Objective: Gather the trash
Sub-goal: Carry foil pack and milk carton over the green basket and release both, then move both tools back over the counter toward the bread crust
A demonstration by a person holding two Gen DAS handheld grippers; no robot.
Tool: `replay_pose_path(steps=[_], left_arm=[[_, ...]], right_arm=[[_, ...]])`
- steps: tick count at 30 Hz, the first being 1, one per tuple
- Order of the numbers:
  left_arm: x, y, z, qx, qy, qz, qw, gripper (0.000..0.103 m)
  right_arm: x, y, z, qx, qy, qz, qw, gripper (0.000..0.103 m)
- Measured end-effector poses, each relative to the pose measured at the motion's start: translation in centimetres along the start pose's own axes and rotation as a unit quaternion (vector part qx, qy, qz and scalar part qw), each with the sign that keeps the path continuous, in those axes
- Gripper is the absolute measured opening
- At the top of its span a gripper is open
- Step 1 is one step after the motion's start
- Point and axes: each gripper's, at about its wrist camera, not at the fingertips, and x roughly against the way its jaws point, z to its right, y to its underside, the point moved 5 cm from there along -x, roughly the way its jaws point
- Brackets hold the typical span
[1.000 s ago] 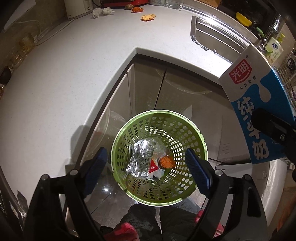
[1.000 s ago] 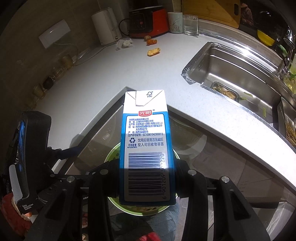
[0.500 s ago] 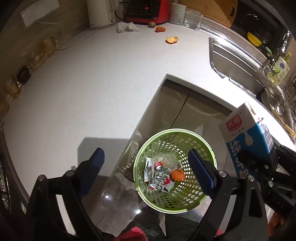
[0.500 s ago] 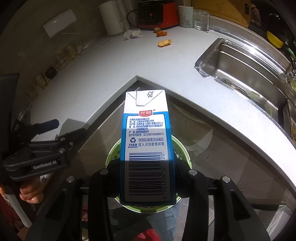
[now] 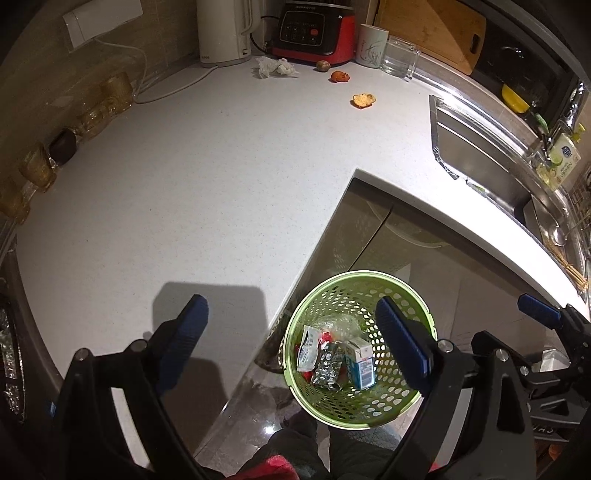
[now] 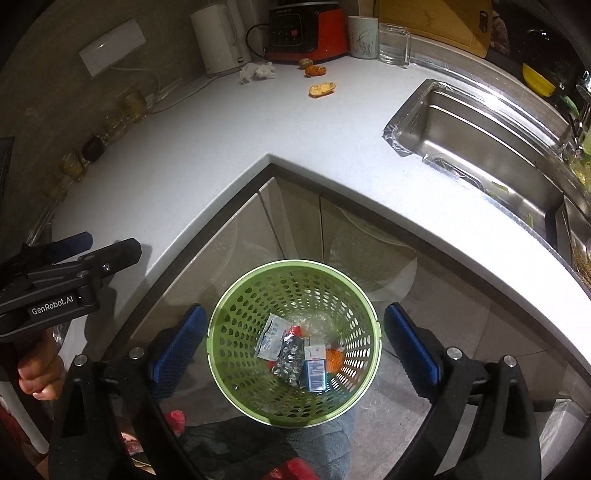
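1. On the far left, a row of amber glasses [image 5: 110, 92] stands along the wall. A gripper that reaches across the countertop [image 5: 221, 184] for the remaining trash could knock them, if it swings wide.
2. The left gripper [image 5: 291, 343] is released and carries nothing; its jaws stand wide apart, half above the counter edge and half above the green basket [image 6: 218, 332]. It is free for the next pick.
3. The crumpled tissue [image 5: 275, 67] lies just beside the red appliance [image 5: 314, 33] and near the kettle cable. It is light and soft, so a shallow pinch may slip off it, and a deep reach may catch the cable.
4. The small brown fruit [image 5: 322, 65] is round and may roll away when the fingers touch it. The two orange peel pieces [image 5: 364, 100] lie flat, so the fingertips may scrape the counter and push them instead of lifting.
5. The right gripper [image 6: 293, 345] is also released and empty, and hangs over the basket. The milk carton [image 6: 316, 371] lies inside at the bottom, among foil and wrappers.
6. The basket stands on the floor below the counter corner, so trash let go too early could miss the rim.
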Motion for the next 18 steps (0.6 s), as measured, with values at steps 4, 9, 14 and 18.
replay_pose_path(steps=[4, 9, 14, 18], left_arm=[[0.4, -0.2, -0.3, -0.005, 0.002, 0.006, 1.0, 0.088], [0.9, -0.4, -0.4, -0.004, 0.008, 0.01, 0.9999, 0.088], [1.2, -0.8, -0.2, -0.002, 0.01, 0.014, 0.9998, 0.089], [1.3, -1.4, 0.0, -0.003, 0.012, 0.022, 0.9997, 0.092]], right_arm=[[0.5, -0.2, -0.2, -0.005, 0.005, 0.007, 1.0, 0.096], [1.0, -0.2, -0.4, -0.01, 0.01, 0.011, 1.0, 0.098], [1.7, -0.7, -0.3, -0.011, 0.015, 0.018, 1.0, 0.1], [1.7, -1.6, -0.1, -0.01, 0.015, 0.022, 1.0, 0.1]])
